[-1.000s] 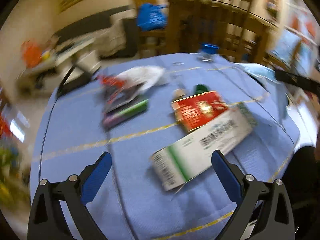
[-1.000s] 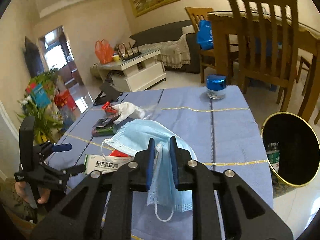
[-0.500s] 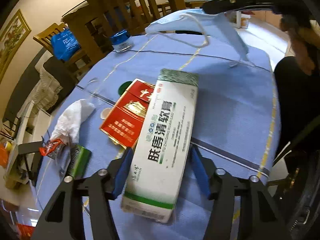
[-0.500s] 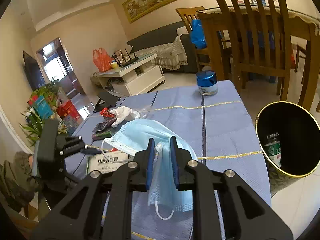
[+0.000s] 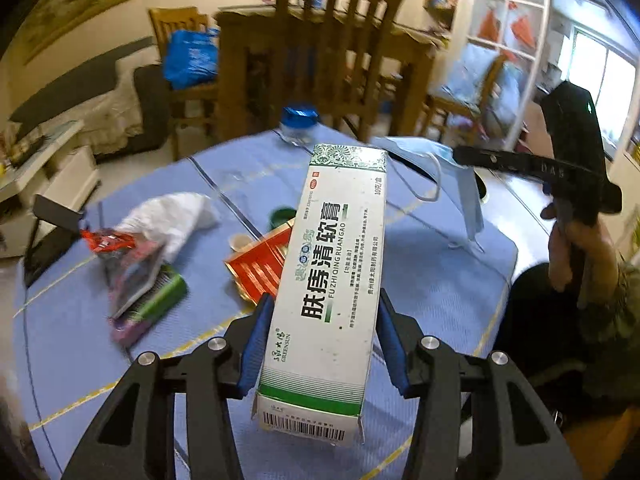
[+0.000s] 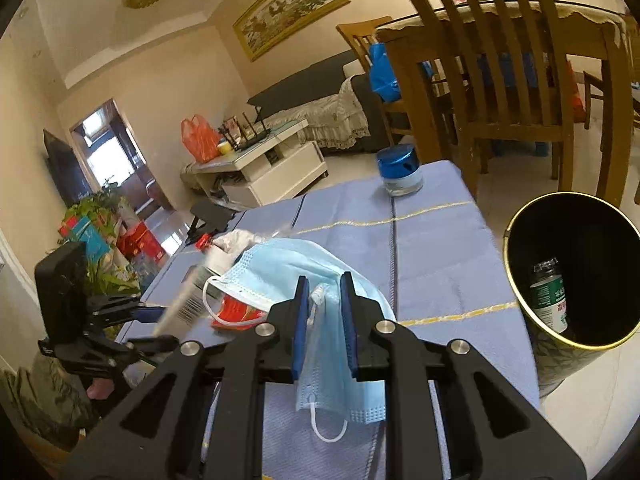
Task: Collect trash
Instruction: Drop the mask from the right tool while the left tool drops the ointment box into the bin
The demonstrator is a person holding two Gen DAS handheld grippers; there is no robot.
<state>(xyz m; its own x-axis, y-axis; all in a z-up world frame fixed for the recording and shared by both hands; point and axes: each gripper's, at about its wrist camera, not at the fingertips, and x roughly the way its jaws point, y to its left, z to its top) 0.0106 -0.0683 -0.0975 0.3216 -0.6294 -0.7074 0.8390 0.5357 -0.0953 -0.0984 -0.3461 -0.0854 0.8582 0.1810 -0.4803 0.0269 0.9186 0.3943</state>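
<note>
My left gripper (image 5: 320,320) is shut on a long white and green ointment box (image 5: 332,272) and holds it lifted above the blue table (image 5: 72,320). My right gripper (image 6: 324,300) is shut on a light blue face mask (image 6: 296,264), which hangs over the table; the mask also shows in the left wrist view (image 5: 440,160). A black trash bin with a gold rim (image 6: 520,248) stands on the floor to the right of the table, with a green-labelled bottle (image 6: 550,296) inside.
On the table lie a red packet (image 5: 260,264), a white tissue (image 5: 172,216), a red wrapper (image 5: 106,238), a green and pink package (image 5: 152,308), a green cap (image 5: 282,214) and a blue-lidded jar (image 6: 398,172). Wooden chairs (image 6: 512,80) stand beyond the table.
My left gripper closed on the ointment box and lifted it off the table. My right gripper kept hold of the mask and shifted slightly toward the bin.
</note>
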